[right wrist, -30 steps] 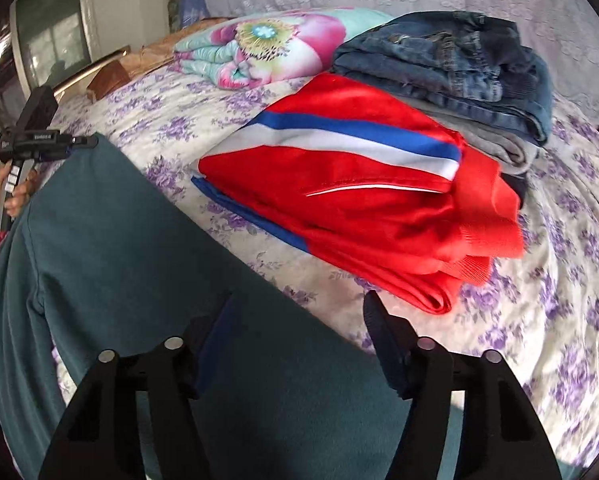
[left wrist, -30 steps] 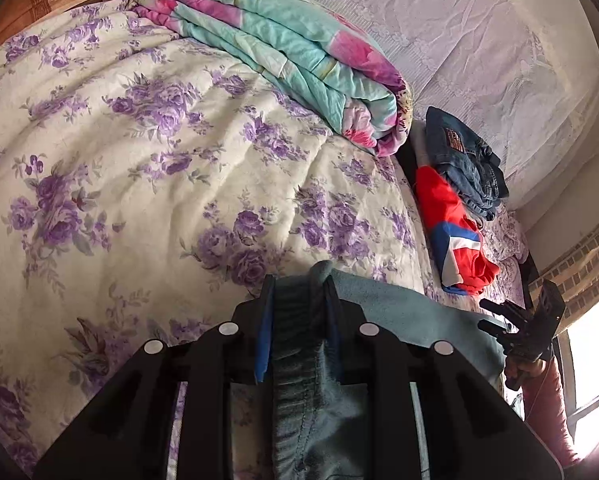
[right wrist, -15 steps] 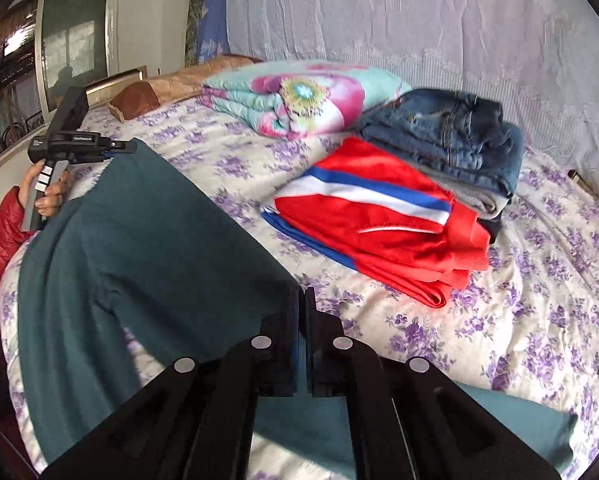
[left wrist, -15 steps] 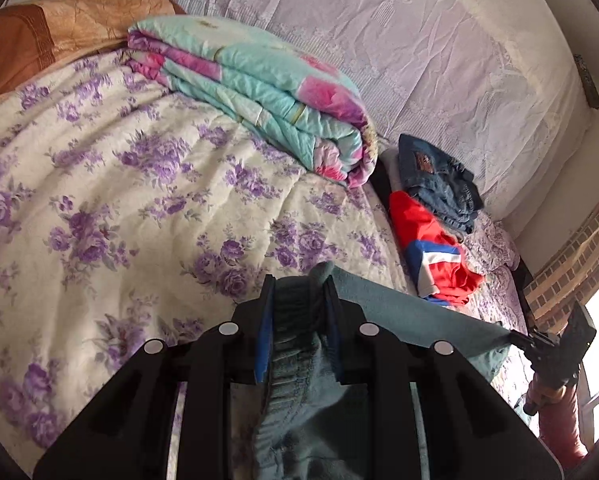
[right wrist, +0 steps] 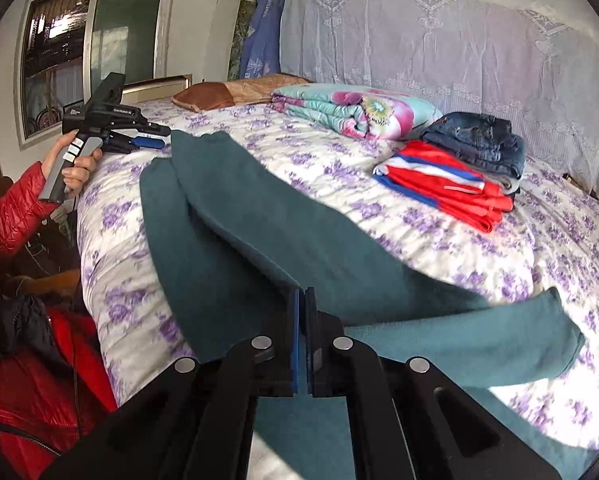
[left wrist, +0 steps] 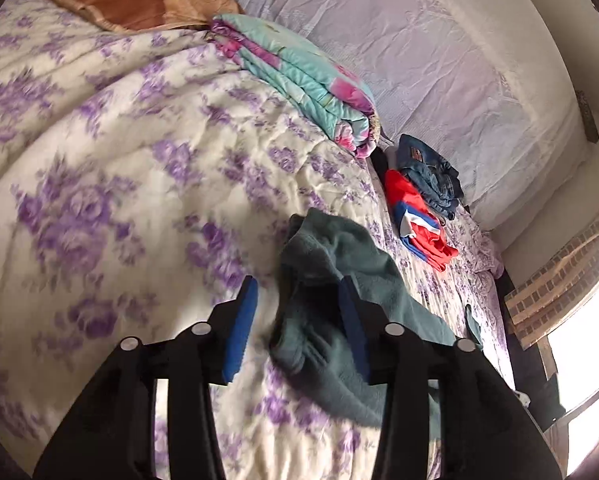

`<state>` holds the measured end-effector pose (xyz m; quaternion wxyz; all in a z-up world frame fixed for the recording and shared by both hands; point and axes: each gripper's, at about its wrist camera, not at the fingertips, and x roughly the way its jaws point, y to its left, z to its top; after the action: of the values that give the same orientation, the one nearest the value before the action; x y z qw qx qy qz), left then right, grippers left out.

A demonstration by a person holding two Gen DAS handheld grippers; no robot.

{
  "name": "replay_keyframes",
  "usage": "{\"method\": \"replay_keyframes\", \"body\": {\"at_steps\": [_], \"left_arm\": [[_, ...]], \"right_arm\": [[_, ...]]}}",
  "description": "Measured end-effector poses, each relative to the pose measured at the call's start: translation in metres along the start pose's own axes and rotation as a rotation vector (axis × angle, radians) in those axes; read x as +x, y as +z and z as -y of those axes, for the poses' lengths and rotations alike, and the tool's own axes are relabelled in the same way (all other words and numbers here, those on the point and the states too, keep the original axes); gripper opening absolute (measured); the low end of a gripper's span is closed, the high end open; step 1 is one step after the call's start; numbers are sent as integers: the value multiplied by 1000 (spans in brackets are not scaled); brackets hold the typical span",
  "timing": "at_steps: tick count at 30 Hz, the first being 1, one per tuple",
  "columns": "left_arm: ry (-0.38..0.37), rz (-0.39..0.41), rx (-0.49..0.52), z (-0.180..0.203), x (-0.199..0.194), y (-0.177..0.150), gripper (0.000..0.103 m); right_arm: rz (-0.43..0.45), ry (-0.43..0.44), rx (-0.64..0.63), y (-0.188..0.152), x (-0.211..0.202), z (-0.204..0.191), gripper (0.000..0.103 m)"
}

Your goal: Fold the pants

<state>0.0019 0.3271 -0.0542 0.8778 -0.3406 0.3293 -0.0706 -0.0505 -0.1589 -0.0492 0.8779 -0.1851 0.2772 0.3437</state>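
With the left tool (left wrist: 297,330) just opening off the teal pants (right wrist: 259,232) on the bed (right wrist: 439,248), the right tool (right wrist: 301,320) alone pinches a leg, so tugging could skew the fold.

The teal pants (right wrist: 235,216) look like soft, matt fleece with a slightly fuzzy nap. The bedspread (left wrist: 139,168) is quilted, puckered cloth in a flower print. At two o'clock from the pants lie coarse denim jeans (right wrist: 479,140). The sleeve (right wrist: 11,208) is glossy, ribbed padded fabric.
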Motion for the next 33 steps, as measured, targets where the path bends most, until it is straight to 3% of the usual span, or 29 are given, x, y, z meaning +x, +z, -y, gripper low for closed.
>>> {"method": "replay_keyframes", "body": {"at_steps": [3, 6, 9, 14, 15, 19, 26, 31, 33], "left_arm": [[-49, 19, -60, -4, -16, -11, 50], [-79, -10, -46, 13, -17, -14, 50], [-49, -41, -44, 29, -2, -8, 51], [74, -88, -63, 33, 36, 4, 50], [83, -88, -72, 32, 40, 5, 48], [39, -67, -70, 33, 33, 5, 9], [9, -63, -11, 44, -2, -14, 7], [56, -109, -63, 19, 9, -28, 7], [29, -114, -95, 12, 10, -31, 7]], "right_arm": [[23, 12, 38, -4, -7, 3, 3], [39, 20, 54, -2, -10, 7, 3], [41, 25, 64, -4, -7, 9, 3], [55, 34, 87, -4, -9, 13, 3], [56, 33, 89, -4, -10, 14, 3], [81, 14, 70, -1, -21, 13, 3], [70, 6, 59, -12, -47, 4, 3], [20, 11, 74, -30, -39, -2, 3], [30, 2, 71, -30, -43, -6, 3]]}}
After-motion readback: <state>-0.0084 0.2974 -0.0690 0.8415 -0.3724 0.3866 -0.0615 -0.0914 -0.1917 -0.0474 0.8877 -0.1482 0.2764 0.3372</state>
